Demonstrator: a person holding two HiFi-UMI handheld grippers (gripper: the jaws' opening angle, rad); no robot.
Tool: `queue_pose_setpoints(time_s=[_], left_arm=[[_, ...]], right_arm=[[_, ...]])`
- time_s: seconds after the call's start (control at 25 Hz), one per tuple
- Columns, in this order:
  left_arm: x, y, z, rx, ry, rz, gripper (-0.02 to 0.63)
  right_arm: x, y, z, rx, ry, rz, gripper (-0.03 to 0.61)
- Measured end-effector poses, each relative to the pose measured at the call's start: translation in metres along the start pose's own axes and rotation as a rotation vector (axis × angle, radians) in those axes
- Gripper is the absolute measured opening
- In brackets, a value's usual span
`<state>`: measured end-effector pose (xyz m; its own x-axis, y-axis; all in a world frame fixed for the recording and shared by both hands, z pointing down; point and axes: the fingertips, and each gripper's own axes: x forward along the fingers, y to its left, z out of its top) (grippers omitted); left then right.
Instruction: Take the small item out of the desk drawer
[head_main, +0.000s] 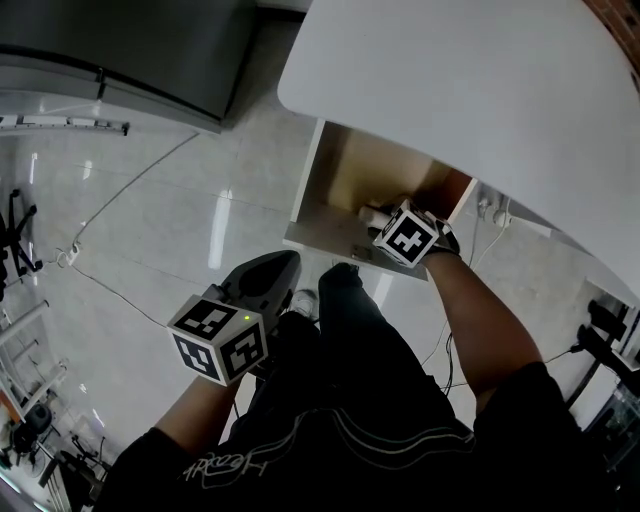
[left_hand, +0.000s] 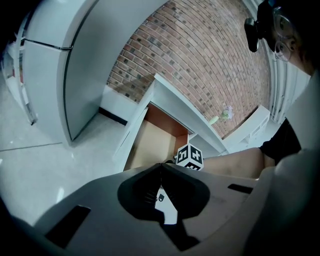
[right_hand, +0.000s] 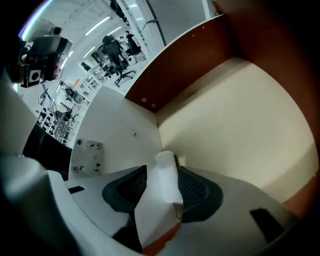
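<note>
Left gripper jaws together, empty, held low by the person's lap. Right gripper is inside the open drawer, jaws spread wide. Small white item sits between them, unclamped, near a drawer corner. White desk above.

Room inside drawer; desk top overhead

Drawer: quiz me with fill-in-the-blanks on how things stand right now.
The drawer stands ____.
The right gripper has a small ____ item between its open jaws.
The left gripper, outside the drawer, has its jaws ____.
Missing: open; white; shut.
</note>
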<state>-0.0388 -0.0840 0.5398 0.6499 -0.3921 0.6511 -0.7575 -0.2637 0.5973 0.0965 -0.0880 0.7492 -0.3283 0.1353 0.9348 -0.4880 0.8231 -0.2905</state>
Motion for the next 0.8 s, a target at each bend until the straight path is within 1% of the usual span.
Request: queue_pose_setpoints(time_s=[0.12,0.24,0.36,0.52,0.8], left_arm=[[0.001,0.008,-0.002,-0.009,0.001,0.009,0.021],[0.002,0.015,-0.003,-0.031,-0.002,0.023,0.021],[0.003,0.019,-0.001,-0.046,-0.008,0.027,0.021],[0.005,0.019,-0.003,-0.045,-0.004,0.017,0.021],[0.004,0.029,-0.008,-0.053,0.006,0.024,0.021]], right_arm=[[0.008,-0.007,0.001,-0.032,0.025,-0.013,0.201],[0.017,-0.007,-0.004,-0.004,0.058,0.004,0.2],[0.018,-0.012,-0.005,0.005,0.098,-0.011,0.196],[0.02,-0.015,-0.004,-0.046,0.116,-0.038,0.158],[0.025,-0.015,0.0,-0.044,0.152,-0.024,0.137]])
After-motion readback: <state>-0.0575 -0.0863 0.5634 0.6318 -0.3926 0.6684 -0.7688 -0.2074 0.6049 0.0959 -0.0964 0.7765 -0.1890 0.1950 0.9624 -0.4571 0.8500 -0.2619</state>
